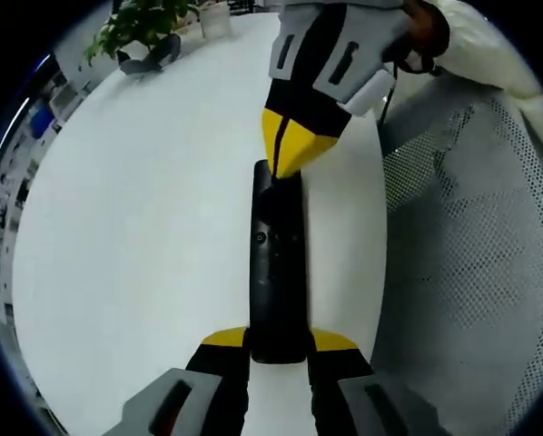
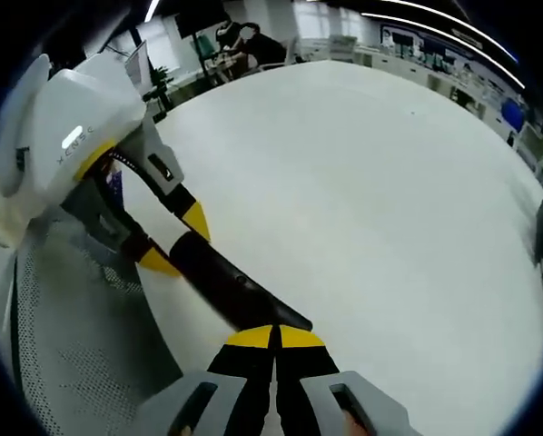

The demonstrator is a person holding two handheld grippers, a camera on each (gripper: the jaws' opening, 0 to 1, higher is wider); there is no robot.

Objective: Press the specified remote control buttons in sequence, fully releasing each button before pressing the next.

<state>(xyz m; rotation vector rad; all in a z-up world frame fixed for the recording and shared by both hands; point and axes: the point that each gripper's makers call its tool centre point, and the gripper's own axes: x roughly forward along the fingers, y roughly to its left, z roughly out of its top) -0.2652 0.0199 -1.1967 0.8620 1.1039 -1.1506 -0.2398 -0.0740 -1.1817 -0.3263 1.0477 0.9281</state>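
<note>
A long black remote control [image 1: 276, 263] is held above the edge of the white table [image 1: 135, 227], with my left gripper [image 1: 279, 341] shut on its near end. My right gripper [image 1: 285, 162] comes down from the top of the left gripper view, its yellow tips shut together and touching the remote's far end. In the right gripper view the right gripper [image 2: 274, 338] has its closed tips resting on the remote control [image 2: 235, 286]. The left gripper [image 2: 176, 243] clamps the other end from the left, over the table [image 2: 362, 200].
A grey mesh chair [image 1: 471, 236] stands right beside the table edge, under the remote; the chair [image 2: 72, 318] also shows lower left. A potted plant [image 1: 135, 23] and a dark object [image 1: 153, 56] sit at the table's far end. People sit at desks [image 2: 244, 45] beyond.
</note>
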